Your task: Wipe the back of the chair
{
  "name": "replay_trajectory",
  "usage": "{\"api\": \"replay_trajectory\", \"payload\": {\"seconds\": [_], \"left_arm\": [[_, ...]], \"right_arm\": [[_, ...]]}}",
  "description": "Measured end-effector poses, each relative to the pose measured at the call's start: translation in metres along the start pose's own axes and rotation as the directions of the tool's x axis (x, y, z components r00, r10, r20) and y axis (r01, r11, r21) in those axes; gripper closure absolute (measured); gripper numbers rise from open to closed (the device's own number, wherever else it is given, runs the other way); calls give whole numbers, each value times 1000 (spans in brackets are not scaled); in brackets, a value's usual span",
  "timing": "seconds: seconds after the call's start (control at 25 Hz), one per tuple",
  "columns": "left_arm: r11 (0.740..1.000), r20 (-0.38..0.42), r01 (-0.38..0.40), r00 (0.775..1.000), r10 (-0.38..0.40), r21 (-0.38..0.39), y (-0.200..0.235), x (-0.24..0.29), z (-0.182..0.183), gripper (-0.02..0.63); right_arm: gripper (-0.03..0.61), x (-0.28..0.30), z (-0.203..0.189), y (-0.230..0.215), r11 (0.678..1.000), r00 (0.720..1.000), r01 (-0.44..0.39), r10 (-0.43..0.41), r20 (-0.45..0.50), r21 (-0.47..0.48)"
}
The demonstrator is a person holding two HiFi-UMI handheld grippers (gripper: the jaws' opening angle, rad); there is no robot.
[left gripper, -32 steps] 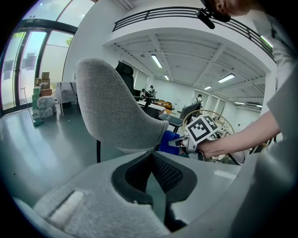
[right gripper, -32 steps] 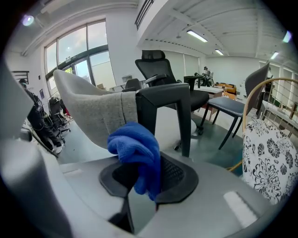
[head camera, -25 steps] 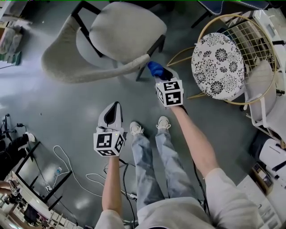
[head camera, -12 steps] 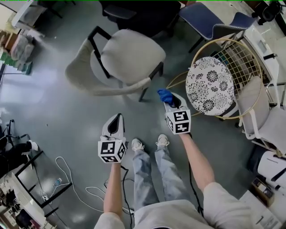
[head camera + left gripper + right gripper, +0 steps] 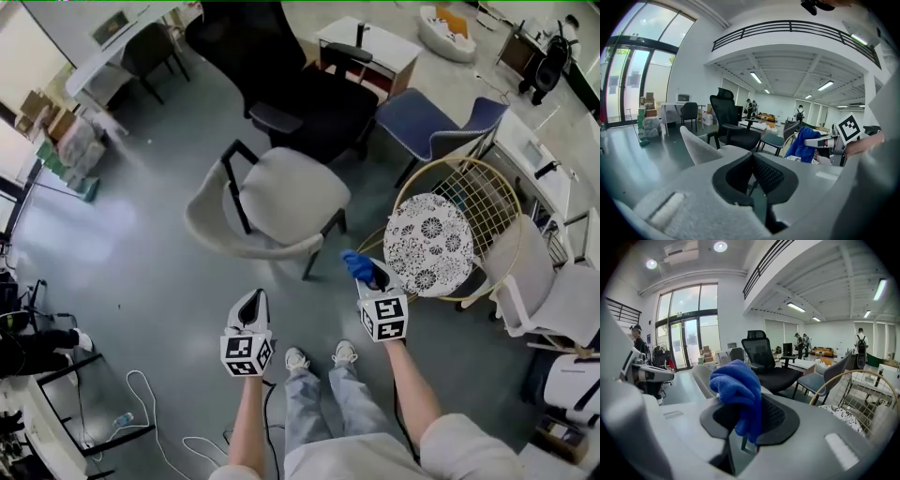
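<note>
The beige armchair (image 5: 286,199) stands on the grey floor ahead of me, its curved back (image 5: 220,230) turned toward me. My right gripper (image 5: 371,277) is shut on a bunched blue cloth (image 5: 355,265) and hovers just off the chair's near right corner, not touching it. In the right gripper view the cloth (image 5: 737,386) hangs over the jaws of the right gripper (image 5: 746,416), with the chair back (image 5: 701,377) beyond. My left gripper (image 5: 251,305) is shut with nothing in it, nearer to me than the chair. In its own view the left gripper (image 5: 751,159) faces the chair back (image 5: 696,146).
A black office chair (image 5: 300,89) and a blue chair (image 5: 431,122) stand behind the beige one. A gold wire chair with a patterned cushion (image 5: 429,244) is close on the right, with a white chair (image 5: 553,291) beyond. Cables (image 5: 141,394) lie on the floor at lower left.
The cloth was at the end of the chair back; now both grippers and my view have drawn back from the chair. Both grippers keep their grip state.
</note>
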State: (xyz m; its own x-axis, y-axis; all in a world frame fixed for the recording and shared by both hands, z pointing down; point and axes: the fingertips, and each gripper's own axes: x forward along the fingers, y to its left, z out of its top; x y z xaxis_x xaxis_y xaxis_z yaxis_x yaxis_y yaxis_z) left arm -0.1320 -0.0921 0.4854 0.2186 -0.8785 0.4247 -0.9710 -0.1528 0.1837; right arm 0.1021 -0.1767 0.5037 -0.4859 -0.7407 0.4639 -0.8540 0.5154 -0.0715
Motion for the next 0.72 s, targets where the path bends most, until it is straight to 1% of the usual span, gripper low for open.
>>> {"api": "replay_trajectory", "payload": {"seconds": [0.2,0.36,0.52,0.72], "left_arm": [[1000,88,-3,996,3,-5,2,-19,47,613],[1000,97,3,995,-1,-18,-4,-60,66,612],[1000,130,-1,991,3,-12,-4,-70,101,613],[1000,163,-2,987,1,6,1,-82,134,614]], "right_arm": [[479,-29,58,1,999,998,19,-17,65,-26],[479,-74,79,19,999,997,38,-36,62,-33],[479,-90,109,13,998,994,58,-55,90,-26],[479,-110,139,14,997,990,76,-72,124,-27]]}}
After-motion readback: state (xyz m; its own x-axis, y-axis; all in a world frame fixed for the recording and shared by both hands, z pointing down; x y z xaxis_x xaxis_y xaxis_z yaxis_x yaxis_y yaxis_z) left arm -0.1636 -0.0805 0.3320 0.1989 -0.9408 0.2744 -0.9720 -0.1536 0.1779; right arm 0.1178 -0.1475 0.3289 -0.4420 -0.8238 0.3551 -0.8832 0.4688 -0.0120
